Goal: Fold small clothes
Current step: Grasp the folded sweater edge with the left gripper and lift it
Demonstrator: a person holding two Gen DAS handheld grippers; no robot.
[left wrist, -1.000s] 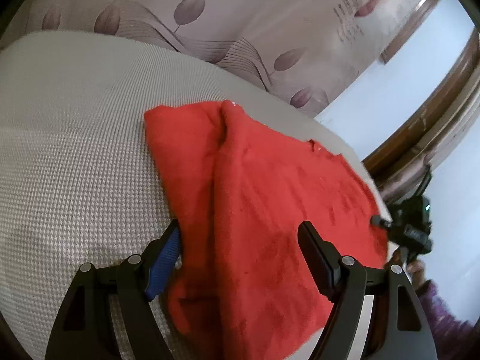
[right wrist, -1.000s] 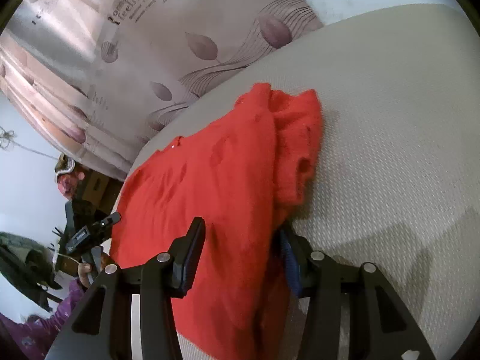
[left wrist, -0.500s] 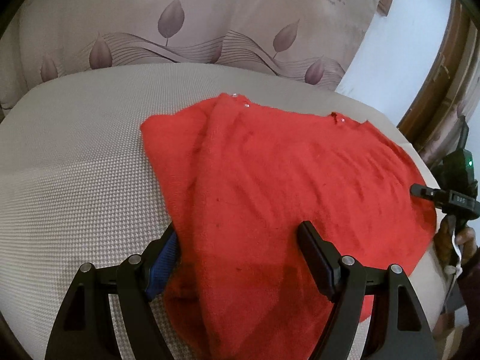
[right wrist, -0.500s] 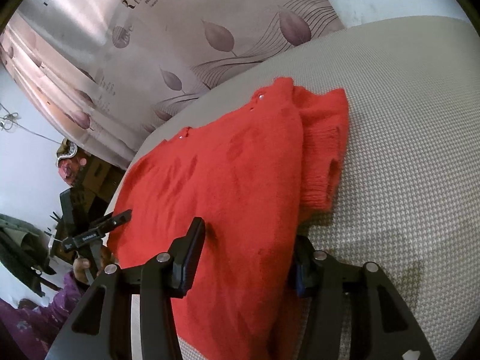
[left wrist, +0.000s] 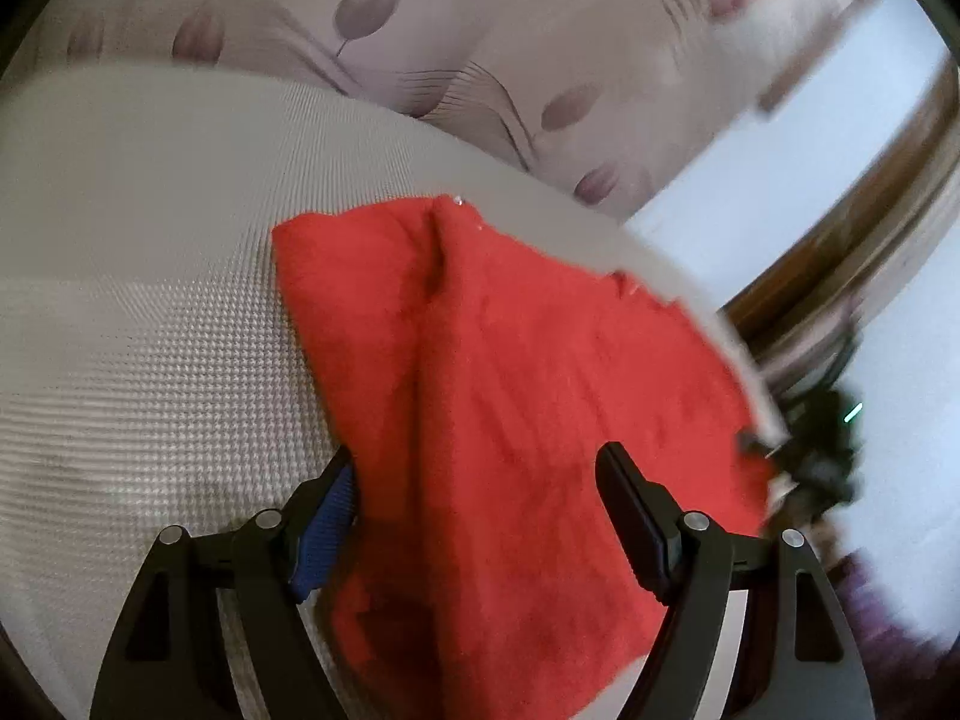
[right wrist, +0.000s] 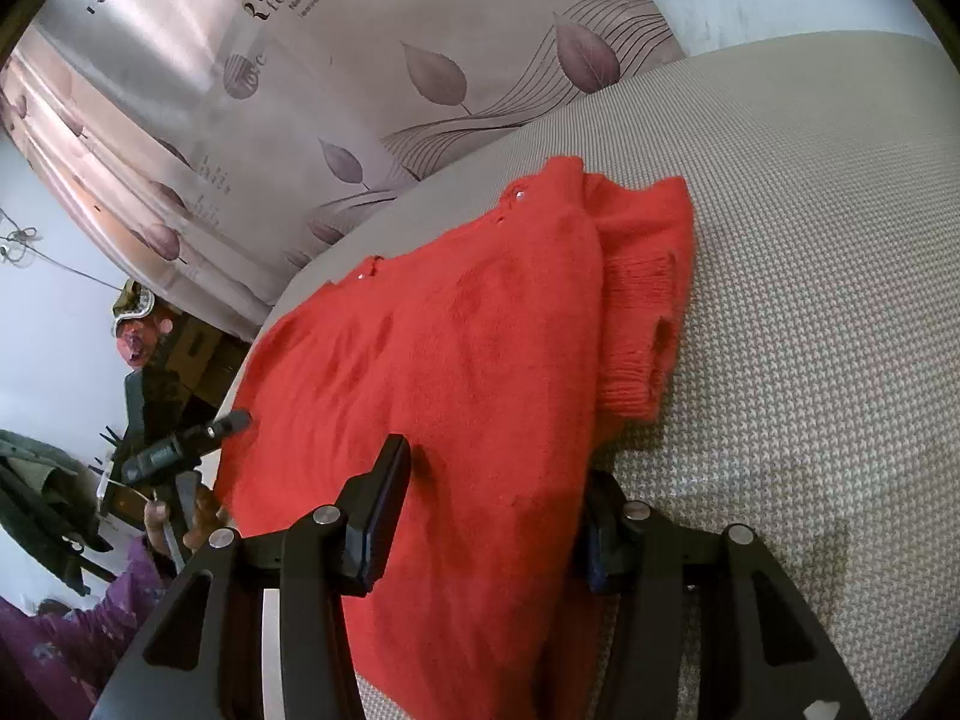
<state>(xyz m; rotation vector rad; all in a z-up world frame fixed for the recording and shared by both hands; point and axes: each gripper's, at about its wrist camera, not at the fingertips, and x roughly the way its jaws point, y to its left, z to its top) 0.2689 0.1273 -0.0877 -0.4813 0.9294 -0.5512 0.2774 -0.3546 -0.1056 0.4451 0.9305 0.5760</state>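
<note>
A red knit garment [left wrist: 510,360] lies spread on a beige woven cushion [left wrist: 150,330]. One side is folded in, making a ridge near the collar. My left gripper [left wrist: 474,456] stands open over the near part. Its blue-padded finger is at the cloth's left edge and the other finger rests above the cloth. In the right wrist view the garment [right wrist: 450,360] shows a folded sleeve [right wrist: 648,300] at the right. My right gripper [right wrist: 498,462] is open to a narrower gap. Cloth fills that gap and partly covers the right finger.
A leaf-print curtain [right wrist: 360,90] hangs behind the cushion [right wrist: 810,300]. Off the cushion's edge, a hand in a purple sleeve holds a black device [right wrist: 174,450], also seen blurred [left wrist: 822,444] with a green light. A brown wooden frame [left wrist: 870,210] stands beyond it.
The left wrist view swung to face the garment, then back. The right wrist view shifted so more of the folded sleeve shows. Both jaws kept their width, with the cloth still between them.
</note>
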